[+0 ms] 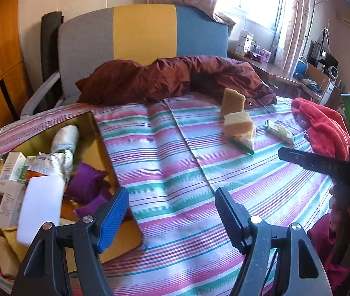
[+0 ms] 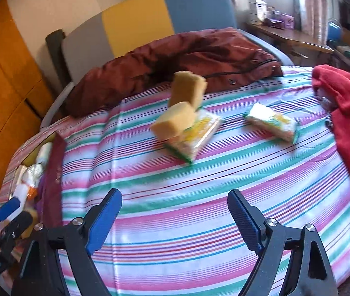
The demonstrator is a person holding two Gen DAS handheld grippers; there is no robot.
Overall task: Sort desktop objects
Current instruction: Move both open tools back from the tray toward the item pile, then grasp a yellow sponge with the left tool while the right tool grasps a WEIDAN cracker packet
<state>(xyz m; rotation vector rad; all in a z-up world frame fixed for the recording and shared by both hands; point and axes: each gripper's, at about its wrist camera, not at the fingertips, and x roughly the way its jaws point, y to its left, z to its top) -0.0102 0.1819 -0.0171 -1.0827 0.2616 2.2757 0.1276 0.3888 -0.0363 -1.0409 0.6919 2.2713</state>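
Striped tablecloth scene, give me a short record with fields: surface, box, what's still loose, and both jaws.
surface: pink, green and white striped tablecloth
box: open yellow-lined box at left, holding small cartons and purple fabric pouches
loose: two yellow sponge blocks, two clear-wrapped sponge packs
left gripper: jaws open, empty
right gripper: jaws open, empty
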